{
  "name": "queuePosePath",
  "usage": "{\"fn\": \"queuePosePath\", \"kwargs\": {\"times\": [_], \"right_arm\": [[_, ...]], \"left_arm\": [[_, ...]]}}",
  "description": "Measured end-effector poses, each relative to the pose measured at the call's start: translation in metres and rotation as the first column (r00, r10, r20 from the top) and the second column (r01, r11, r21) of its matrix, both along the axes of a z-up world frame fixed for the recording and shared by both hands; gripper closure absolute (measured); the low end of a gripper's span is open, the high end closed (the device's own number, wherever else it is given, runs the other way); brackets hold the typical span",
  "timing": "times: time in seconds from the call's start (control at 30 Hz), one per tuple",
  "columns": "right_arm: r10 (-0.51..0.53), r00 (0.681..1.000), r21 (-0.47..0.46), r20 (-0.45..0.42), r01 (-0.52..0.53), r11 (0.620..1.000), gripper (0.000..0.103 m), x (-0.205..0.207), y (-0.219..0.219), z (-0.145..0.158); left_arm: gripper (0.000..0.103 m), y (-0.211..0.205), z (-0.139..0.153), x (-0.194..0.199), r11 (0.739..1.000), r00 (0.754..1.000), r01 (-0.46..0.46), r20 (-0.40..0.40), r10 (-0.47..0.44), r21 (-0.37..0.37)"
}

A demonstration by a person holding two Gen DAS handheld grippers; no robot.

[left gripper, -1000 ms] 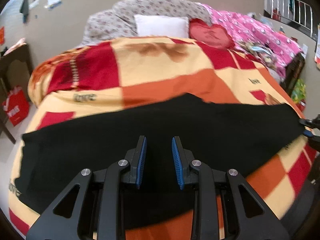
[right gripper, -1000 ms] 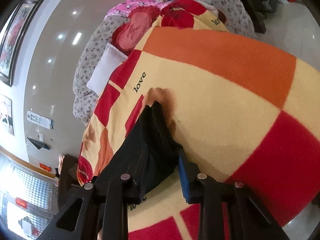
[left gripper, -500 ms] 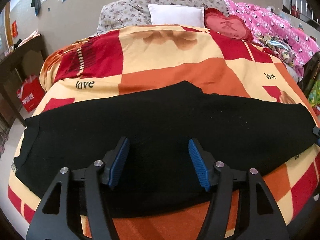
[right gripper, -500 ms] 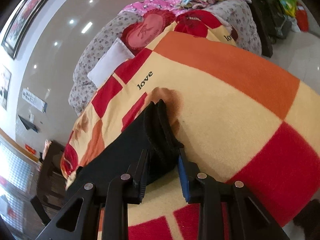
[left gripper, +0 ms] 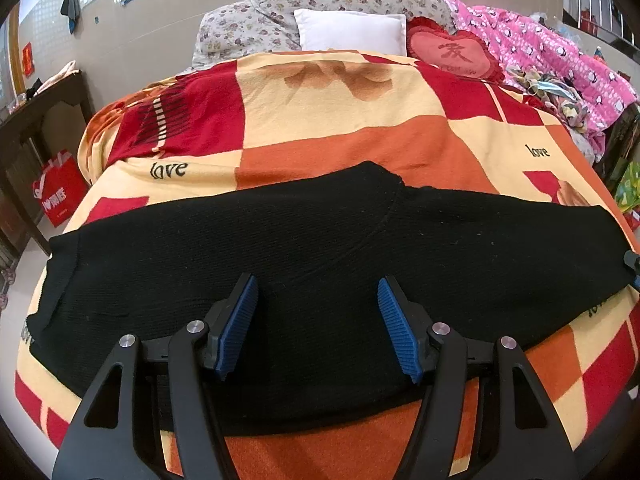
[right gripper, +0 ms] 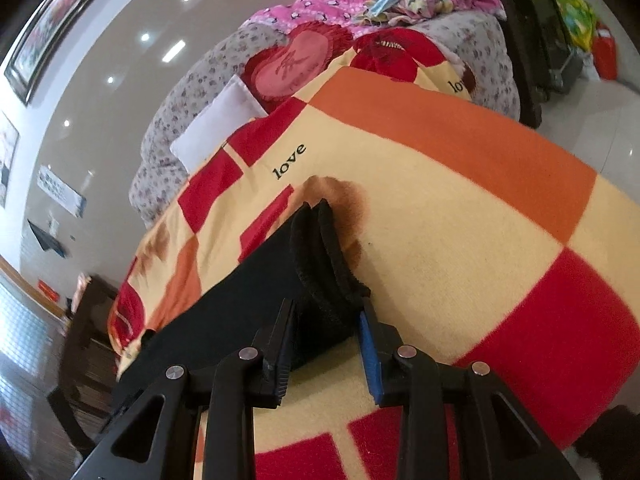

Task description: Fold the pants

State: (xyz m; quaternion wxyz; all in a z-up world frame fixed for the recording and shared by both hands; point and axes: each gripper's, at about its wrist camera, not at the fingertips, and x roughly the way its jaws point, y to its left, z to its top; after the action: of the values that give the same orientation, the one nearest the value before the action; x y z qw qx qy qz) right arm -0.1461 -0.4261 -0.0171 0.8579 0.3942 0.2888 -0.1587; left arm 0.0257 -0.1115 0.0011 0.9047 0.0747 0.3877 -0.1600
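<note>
Pants (left gripper: 320, 248) lie flat across the bed (left gripper: 340, 136), already halved lengthwise. Right tool (right gripper: 326, 344) clamps their end; left tool (left gripper: 318, 324) gapes above them, gripping nothing, so the crosswise fold likely comes next.

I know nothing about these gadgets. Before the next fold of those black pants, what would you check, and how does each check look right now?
1. Black pants spread flat across the checked blanket: ok, folded leg on leg, lying lengthwise.
2. Right hand-held gripper gripping one end of the pants: ok, bunched fabric sits between its pads.
3. Left hand-held gripper free: ok, its jaws have just been opening and stand apart above the cloth, pinching nothing.
4. Left gripper holding an edge for the fold: not ok, it hovers over the middle.
5. Far end of the pants smooth: cannot tell, the edge by the bed's side looks slightly rumpled.
6. Room on the blanket beyond the pants: ok.
</note>
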Motion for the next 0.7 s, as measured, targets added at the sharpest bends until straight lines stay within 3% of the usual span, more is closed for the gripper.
{"fn": "queuePosePath", "kwargs": {"times": [0.17,0.37,0.53,0.7], "right_arm": [[-0.01,0.999,0.097,0.052,0.005,0.995,0.079,-0.009,-0.01,-0.006],[-0.009,0.998,0.1,0.066,0.002,0.995,0.084,-0.011,-0.01,-0.006],[-0.013,0.997,0.197,0.077,-0.002,0.98,0.09,-0.012,-0.024,-0.011],[0.03,0.998,0.164,0.049,-0.037,0.986,0.091,-0.008,-0.022,-0.009]], "left_arm": [[0.038,0.004,-0.001,0.001,1.0,1.0,0.011,-0.007,-0.011,-0.028],[0.037,0.007,0.003,-0.001,0.997,1.0,0.02,-0.018,-0.022,-0.074],[0.037,-0.002,0.007,-0.006,0.993,0.997,0.07,-0.003,-0.071,-0.09],[0.037,-0.002,0.003,-0.005,0.993,0.998,0.061,-0.002,-0.061,-0.099]]}}
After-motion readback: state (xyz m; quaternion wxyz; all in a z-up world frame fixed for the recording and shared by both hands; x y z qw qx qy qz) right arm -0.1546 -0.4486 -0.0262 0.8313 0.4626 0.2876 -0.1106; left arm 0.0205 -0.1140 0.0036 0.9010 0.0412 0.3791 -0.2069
